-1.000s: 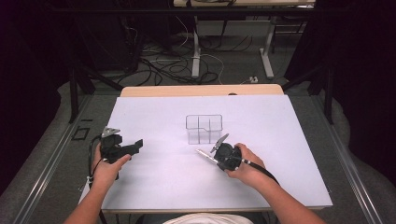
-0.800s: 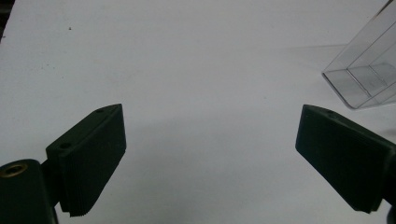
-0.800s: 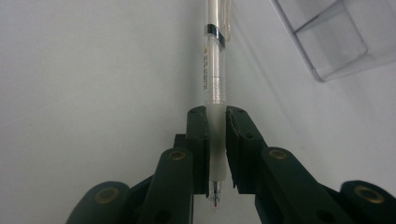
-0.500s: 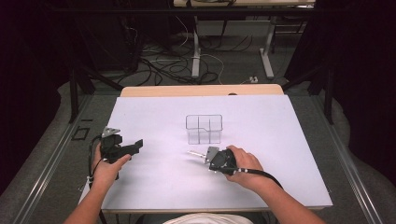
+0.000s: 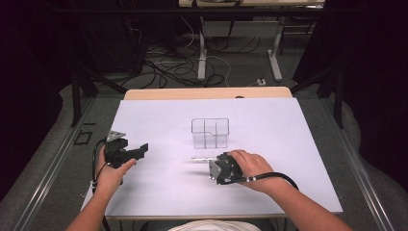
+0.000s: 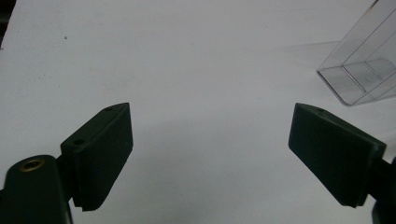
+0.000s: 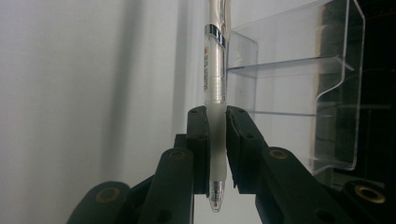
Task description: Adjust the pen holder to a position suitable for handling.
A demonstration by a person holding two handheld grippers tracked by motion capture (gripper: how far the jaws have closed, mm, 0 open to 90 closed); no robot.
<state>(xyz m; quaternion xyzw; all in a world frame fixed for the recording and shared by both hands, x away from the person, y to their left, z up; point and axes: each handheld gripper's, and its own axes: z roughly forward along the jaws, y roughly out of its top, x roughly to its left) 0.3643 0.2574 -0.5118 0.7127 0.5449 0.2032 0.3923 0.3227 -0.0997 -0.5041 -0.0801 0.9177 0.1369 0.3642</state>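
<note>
A clear pen [image 7: 215,70] with a frosted grip is pinched between the jaws of my right gripper [image 7: 217,140], tip toward the camera. From above, the right gripper [image 5: 213,163] hovers just in front of the clear plastic organizer [image 5: 210,133], with the pen [image 5: 197,158] sticking out level to the left. The organizer [image 7: 303,93] stands close beside the pen. My left gripper [image 5: 139,150] rests at the table's left, held by a hand. Its jaws [image 6: 210,154] stand wide apart and have just been closing slightly, with nothing between them. The organizer [image 6: 364,70] shows at the upper right.
The white table top [image 5: 288,144] is bare around the organizer. Beyond its wooden far edge [image 5: 207,93] are cables and table legs on the floor. Dark curtains flank both sides.
My right hand has shifted a little left and rolled, so the pen went from slanting up toward the organizer to lying level. The left hand stayed put.
</note>
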